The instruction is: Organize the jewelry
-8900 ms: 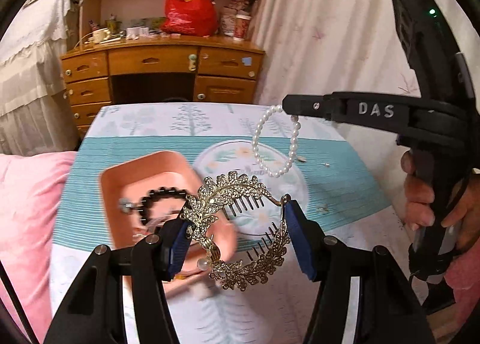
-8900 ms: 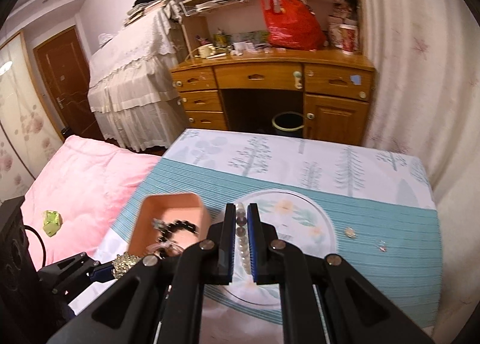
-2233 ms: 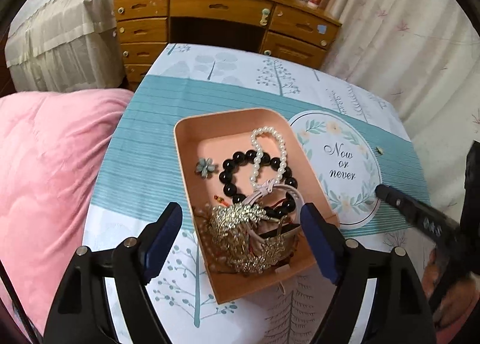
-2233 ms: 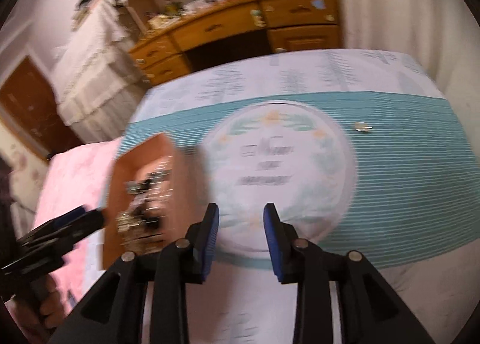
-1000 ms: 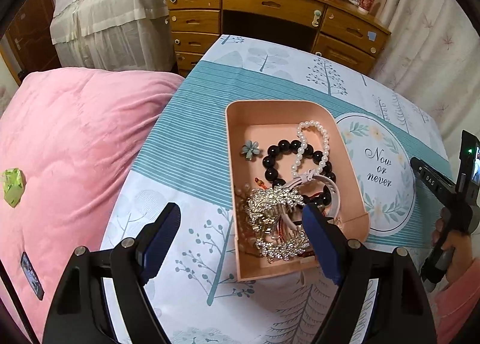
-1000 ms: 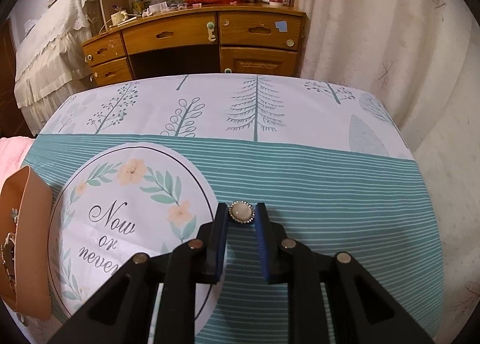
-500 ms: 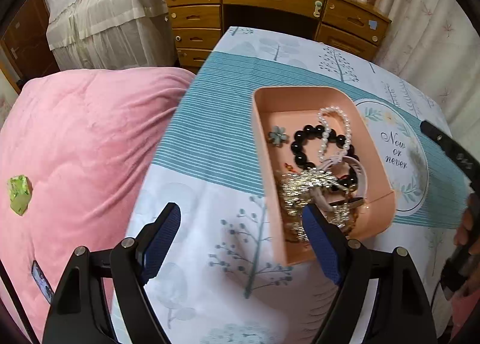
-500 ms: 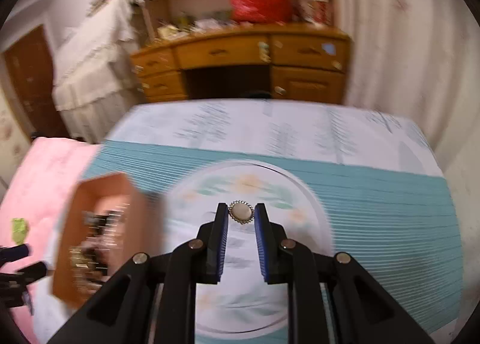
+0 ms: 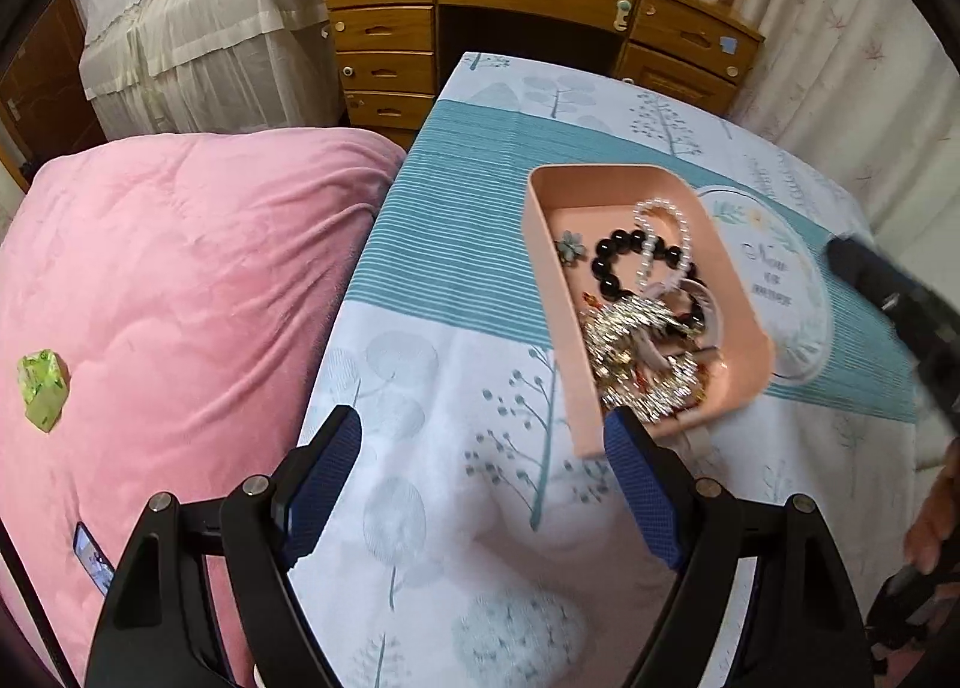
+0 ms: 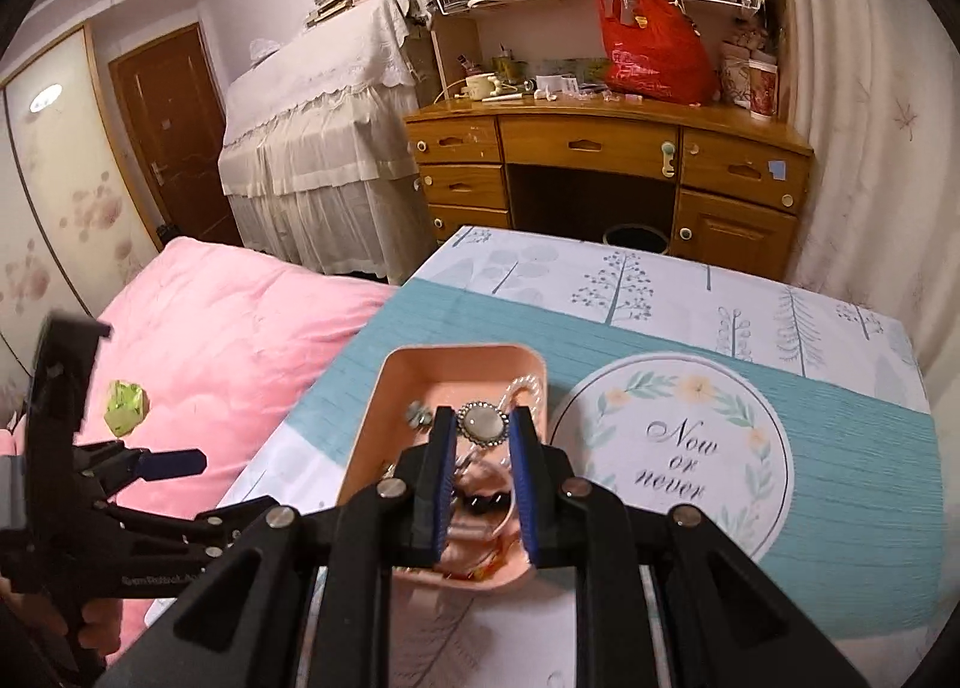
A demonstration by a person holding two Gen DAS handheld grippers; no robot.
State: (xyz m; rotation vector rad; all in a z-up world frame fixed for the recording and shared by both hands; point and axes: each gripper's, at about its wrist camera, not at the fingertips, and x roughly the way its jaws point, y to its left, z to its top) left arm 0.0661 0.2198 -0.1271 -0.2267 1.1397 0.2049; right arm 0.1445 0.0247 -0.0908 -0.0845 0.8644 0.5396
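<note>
1. Right tongs clamped on a round brooch, hovering over the pink tray.
2. Left tongs spread apart, empty, left of the tray on the surface.

Brooch: round, pale stone in a beaded silver rim; pinched between the right jaws at their tips, above the tray.
Tray: peach-pink, oblong, on the table, just beyond the left jaws' right tip.
Pearl bracelet: white loop, far half of tray.
Black bead bracelet: under the pearls.
Flower charm: grey-green, by the tray's left wall.
Gold comb: glittering heap, near end of tray.
</note>
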